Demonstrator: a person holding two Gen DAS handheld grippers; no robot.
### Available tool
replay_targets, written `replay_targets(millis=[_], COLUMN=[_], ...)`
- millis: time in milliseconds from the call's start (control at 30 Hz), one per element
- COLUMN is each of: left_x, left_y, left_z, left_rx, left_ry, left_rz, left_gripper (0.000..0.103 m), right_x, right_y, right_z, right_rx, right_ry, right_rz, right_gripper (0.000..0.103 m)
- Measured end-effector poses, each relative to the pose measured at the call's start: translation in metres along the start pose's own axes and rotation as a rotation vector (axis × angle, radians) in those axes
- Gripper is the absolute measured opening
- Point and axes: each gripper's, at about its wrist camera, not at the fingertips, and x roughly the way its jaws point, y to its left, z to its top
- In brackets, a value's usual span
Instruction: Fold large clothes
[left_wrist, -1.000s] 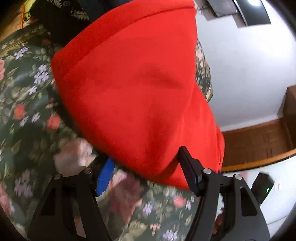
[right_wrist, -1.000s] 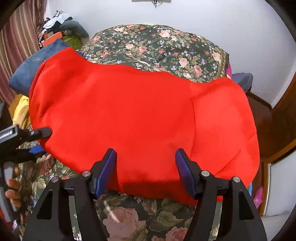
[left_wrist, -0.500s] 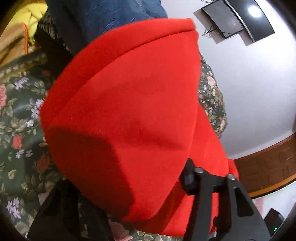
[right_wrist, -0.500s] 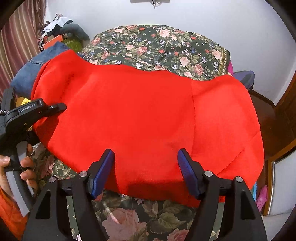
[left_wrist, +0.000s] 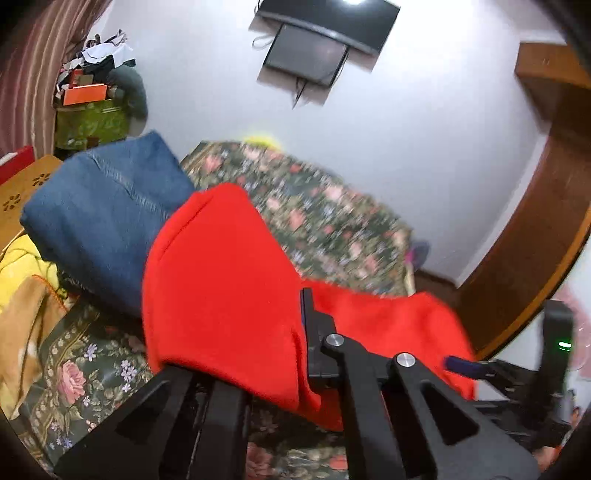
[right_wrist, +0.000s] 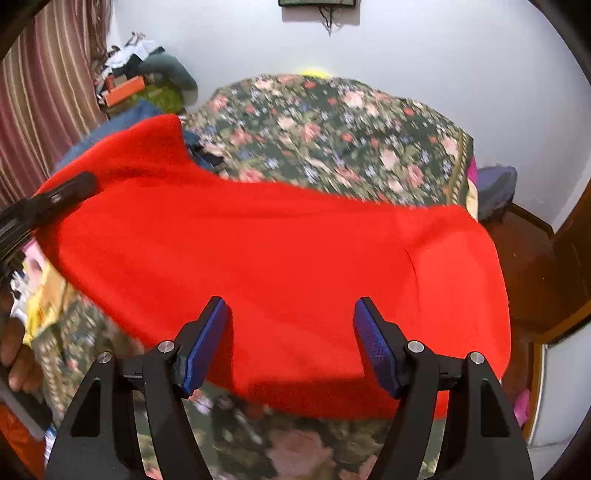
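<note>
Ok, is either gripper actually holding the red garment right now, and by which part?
The left gripper is shut on the red garment at its left edge. The right gripper is open above the near hem, holding nothing.

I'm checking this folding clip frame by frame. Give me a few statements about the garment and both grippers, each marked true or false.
1. The left gripper is shut on the red garment. True.
2. The right gripper is clamped on the cloth. False: its jaws stand open, with the garment's edge beyond them.
3. The garment lies on a floral bedspread. True.
4. Folded blue jeans lie on top of the garment. False: they lie beside it, partly under its edge.
</note>
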Motion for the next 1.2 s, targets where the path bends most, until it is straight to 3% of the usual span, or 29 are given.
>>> replay_targets(millis=[133, 267, 400, 467, 567, 733, 967, 1033, 1100, 1200], left_x=[-0.027, -0.049, -0.04, -0.031, -0.028, -0.02, 0.002, 0.012, 0.029, 0.052], left_y=[0.008, 0.007, 0.003, 0.001, -0.01, -0.045, -0.131, -0.152, -0.171, -0.177], left_z=[0.01, 0.009, 0.003, -0.002, -0.008, -0.009, -0.039, -0.055, -0.079, -0.105], left_rx=[0.044, 0.13, 0.246, 0.289, 0.34, 0.353, 0.463, 0.511, 0.553, 0.539], left_ry=[-0.062, -0.117, -0.122, -0.104, -0.111, -0.097, -0.044, -0.001, 0.093, 0.252], left_rz=[0.023, 0.073, 0.162, 0.173, 0.166, 0.076, -0.081, -0.117, -0.163, -0.228], left_gripper=[0.003, 0.003, 0.003, 0.003, 0.003, 0.003, 0.003, 0.003, 0.003, 0.003], right_x=[0.005, 0.026, 0.051, 0.061, 0.054, 0.013, -0.058, -0.069, -0.078, -0.084], right_y=[0.024, 0.057, 0.079, 0.085, 0.08, 0.043, -0.054, -0.073, -0.095, -0.114], right_z=[0.01, 0.004, -0.006, -0.01, -0.014, -0.021, -0.057, -0.066, -0.08, -0.094], right_rx=[-0.034, -0.066, -0.088, -0.098, -0.104, -0.052, 0.075, 0.111, 0.158, 0.207], right_ry=[0.01, 0.07, 0.159, 0.199, 0.194, 0.111, -0.01, -0.018, -0.014, 0.004], right_rz=[0.034, 0.128, 0.226, 0.249, 0.248, 0.181, -0.067, -0.103, -0.124, -0.14], right_gripper=[0.068, 0.068, 0.068, 0.068, 0.068, 0.068, 0.068, 0.068, 0.068, 0.068])
